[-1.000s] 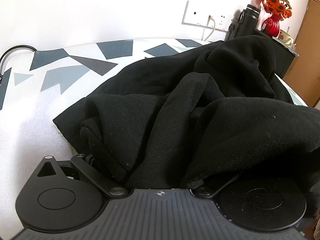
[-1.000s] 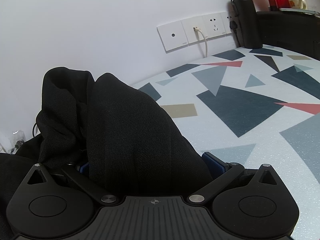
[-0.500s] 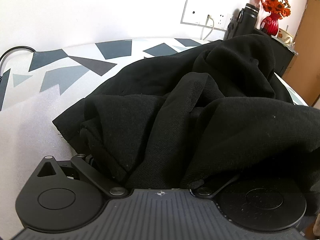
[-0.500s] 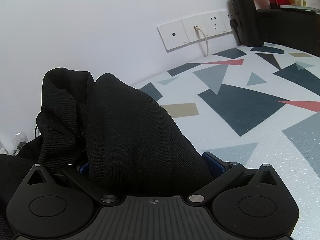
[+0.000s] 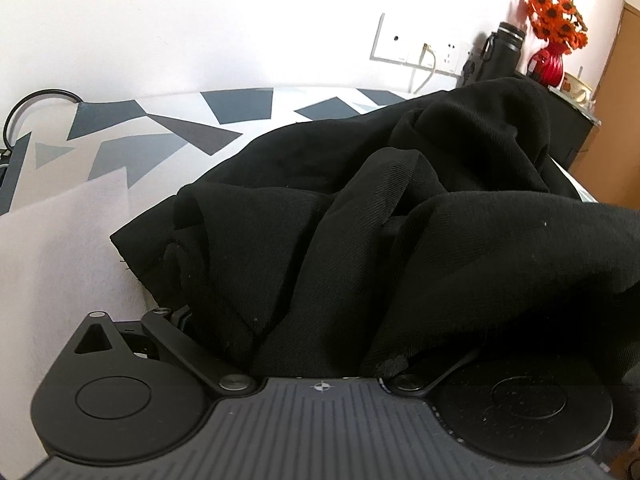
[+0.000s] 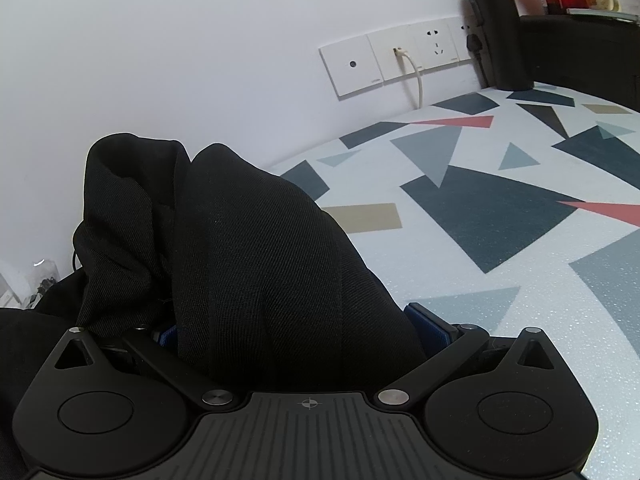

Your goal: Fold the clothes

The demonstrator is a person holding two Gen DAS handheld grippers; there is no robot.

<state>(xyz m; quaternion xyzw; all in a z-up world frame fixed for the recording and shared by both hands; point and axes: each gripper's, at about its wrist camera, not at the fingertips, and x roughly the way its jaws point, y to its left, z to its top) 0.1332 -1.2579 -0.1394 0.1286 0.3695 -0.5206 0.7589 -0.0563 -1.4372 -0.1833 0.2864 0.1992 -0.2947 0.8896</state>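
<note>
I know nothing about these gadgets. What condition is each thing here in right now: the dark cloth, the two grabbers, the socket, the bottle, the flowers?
black garment: crumpled, bunched in folds, not yet folded flat.
left gripper: shut on the garment, fingers buried in cloth.
right gripper: shut on the garment, cloth bulging up between its blue pads.
wall socket: white cable plugged in.
black bottle: upright, lid on.
red vase: upright, holding orange flowers.

Both wrist views low, close behind black garment (image 5: 400, 240), facing socket wall (image 6: 160, 40); shared: flask (image 6: 498, 28).
</note>
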